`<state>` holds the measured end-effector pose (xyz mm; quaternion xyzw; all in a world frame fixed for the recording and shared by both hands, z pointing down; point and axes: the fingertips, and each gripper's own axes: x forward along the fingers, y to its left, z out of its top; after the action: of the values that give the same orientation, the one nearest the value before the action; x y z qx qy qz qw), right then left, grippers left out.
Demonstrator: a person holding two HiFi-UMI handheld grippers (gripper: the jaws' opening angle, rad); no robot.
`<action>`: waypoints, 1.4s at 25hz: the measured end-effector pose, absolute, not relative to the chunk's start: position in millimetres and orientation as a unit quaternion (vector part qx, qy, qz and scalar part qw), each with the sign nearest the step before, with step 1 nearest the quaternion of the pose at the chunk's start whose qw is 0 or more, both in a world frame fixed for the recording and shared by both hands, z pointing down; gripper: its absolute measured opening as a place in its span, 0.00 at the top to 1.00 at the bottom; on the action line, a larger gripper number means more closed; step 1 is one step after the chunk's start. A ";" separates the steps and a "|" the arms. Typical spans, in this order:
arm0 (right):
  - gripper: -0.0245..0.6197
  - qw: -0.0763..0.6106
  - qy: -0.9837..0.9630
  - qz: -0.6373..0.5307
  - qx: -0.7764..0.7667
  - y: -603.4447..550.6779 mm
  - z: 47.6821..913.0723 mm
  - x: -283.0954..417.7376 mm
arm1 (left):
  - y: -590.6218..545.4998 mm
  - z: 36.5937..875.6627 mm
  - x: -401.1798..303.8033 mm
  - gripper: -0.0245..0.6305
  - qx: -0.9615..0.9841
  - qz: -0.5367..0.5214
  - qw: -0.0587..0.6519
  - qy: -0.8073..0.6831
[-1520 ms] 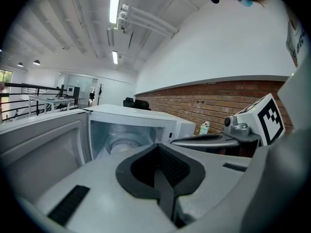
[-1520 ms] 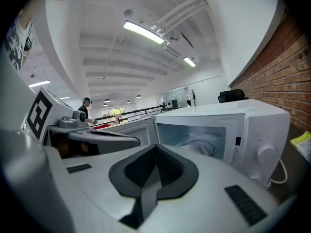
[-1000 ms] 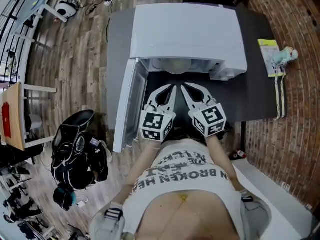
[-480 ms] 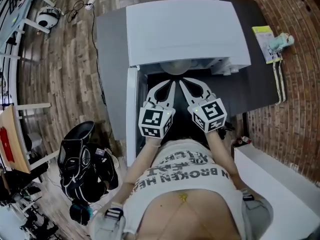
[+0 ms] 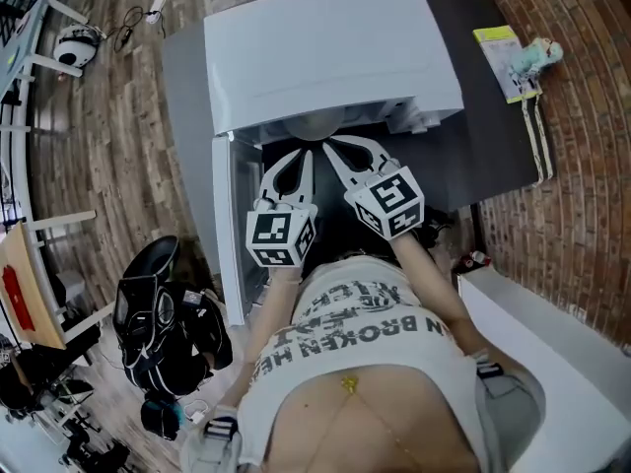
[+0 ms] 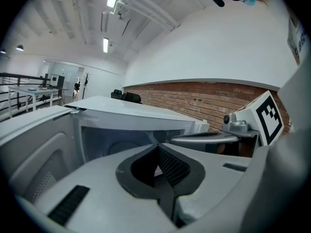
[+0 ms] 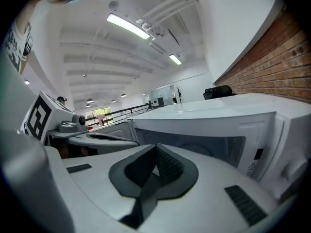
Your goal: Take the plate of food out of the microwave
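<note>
Microwave (image 5: pixel 325 57) door (image 5: pixel 225 227) open; left gripper (image 6: pixel 156 147) and right gripper (image 7: pixel 155 147) fingers shut, empty; plate (image 5: pixel 314 129) beyond fingers, not yet gripped.

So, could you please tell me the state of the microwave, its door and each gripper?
Microwave: cavity exposed at the front.
Microwave door: swung open to the person's left.
Left gripper: shut, nothing between the jaws.
Right gripper: shut, nothing between the jaws.
</note>
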<state>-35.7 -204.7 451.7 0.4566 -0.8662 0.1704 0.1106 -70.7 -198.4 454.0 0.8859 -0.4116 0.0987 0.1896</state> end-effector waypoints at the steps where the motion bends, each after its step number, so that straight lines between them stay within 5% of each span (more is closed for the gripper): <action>1: 0.95 0.113 -0.869 0.168 0.452 -204.2 452.3 -34.3 | -197.9 455.0 -69.7 0.95 0.882 0.096 0.195 -0.417; 35: 0.95 0.112 -0.871 0.192 0.439 -208.3 462.3 -18.5 | -204.9 464.9 -54.1 0.95 0.874 0.108 0.205 -0.426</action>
<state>-18.5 -208.3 462.3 0.4390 -0.8706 0.1921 0.1116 -54.1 -204.9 464.9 0.8744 -0.4263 0.1084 0.2048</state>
